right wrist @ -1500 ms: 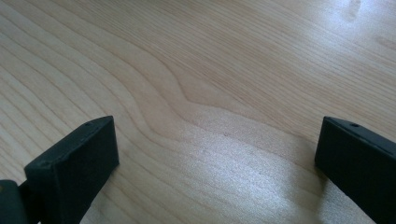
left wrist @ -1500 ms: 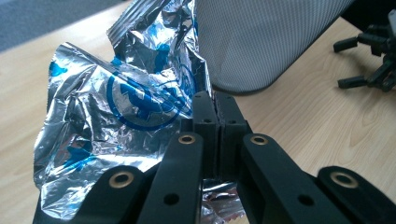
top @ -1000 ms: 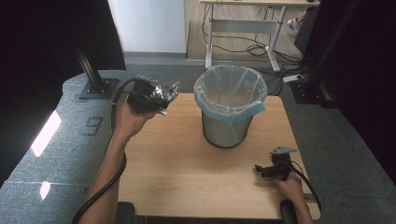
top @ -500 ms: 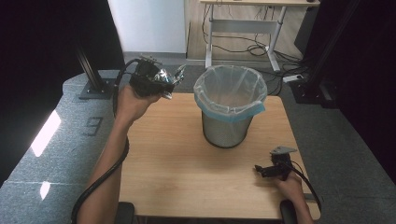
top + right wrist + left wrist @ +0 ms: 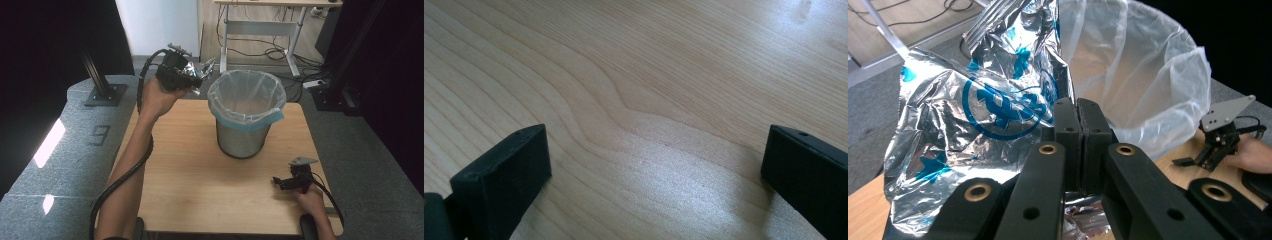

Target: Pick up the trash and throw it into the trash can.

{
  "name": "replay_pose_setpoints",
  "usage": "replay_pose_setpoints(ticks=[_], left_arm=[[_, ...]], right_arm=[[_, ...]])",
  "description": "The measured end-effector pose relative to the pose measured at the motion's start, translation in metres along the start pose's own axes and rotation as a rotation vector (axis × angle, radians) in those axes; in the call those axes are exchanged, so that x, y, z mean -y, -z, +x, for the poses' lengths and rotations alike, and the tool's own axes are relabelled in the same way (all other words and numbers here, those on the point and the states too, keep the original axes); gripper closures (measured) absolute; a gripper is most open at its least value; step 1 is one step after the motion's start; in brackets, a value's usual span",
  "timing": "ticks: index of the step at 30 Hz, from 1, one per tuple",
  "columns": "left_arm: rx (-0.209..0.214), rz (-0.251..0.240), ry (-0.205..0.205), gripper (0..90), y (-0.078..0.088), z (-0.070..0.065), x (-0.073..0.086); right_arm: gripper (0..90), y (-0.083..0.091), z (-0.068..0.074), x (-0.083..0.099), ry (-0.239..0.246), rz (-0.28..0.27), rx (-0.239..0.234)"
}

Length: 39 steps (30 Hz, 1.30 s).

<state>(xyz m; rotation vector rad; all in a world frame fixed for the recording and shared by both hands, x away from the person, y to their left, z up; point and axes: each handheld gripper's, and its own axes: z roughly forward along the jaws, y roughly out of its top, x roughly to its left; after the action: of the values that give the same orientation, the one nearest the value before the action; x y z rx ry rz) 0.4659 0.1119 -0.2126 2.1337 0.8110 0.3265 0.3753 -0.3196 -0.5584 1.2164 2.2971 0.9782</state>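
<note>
L gripper (image 5: pixel 192 75) clamped on foil wrapper (image 5: pixel 983 115) raised beside lined bin (image 5: pixel 246 112); R gripper (image 5: pixel 286 182) wide open, empty, low on table (image 5: pixel 200 170).

High view overhead; tongs views close; bin (image 5: pixel 246 116) (image 5: pixel 1143 75) shared.

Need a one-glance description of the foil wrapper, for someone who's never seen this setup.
Start at the wooden table and its metal bin lined with clear plastic. Just left of the bin's rim, the raised left gripper pinches the foil wrapper: crinkled silver with blue print, the one shiny thing here.
</note>
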Motion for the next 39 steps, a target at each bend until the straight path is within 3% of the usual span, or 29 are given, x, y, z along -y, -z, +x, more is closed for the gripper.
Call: replay_pose_setpoints(ticks=[7, 10, 13, 23, 30, 39], left_arm=[[0.05, -0.011, -0.007, 88.9, -0.022, -0.007, -0.021], [0.051, -0.01, -0.014, 88.9, -0.028, -0.009, -0.027], [0.064, -0.012, -0.026, 88.9, -0.042, -0.016, -0.042], [0.092, -0.01, -0.041, 88.8, -0.082, -0.026, -0.067], [0.121, -0.01, -0.033, 88.8, -0.114, -0.032, -0.075], [0.103, 0.05, -0.044, 88.6, -0.159, -0.038, -0.074]], right_arm=[[0.0, 0.0, 0.0, 0.0, 0.001, -0.001, 0.0], [0.0, 0.0, 0.0, 0.0, 0.001, -0.001, -0.001], [0.0, 0.0, 0.0, 0.0, 0.001, 0.0, -0.001], [0.0, -0.001, 0.0, -0.001, 0.003, -0.001, -0.003], [0.0, -0.001, 0.0, -0.001, 0.006, -0.001, -0.006], [0.0, -0.001, 0.0, -0.001, 0.008, -0.002, -0.008]])
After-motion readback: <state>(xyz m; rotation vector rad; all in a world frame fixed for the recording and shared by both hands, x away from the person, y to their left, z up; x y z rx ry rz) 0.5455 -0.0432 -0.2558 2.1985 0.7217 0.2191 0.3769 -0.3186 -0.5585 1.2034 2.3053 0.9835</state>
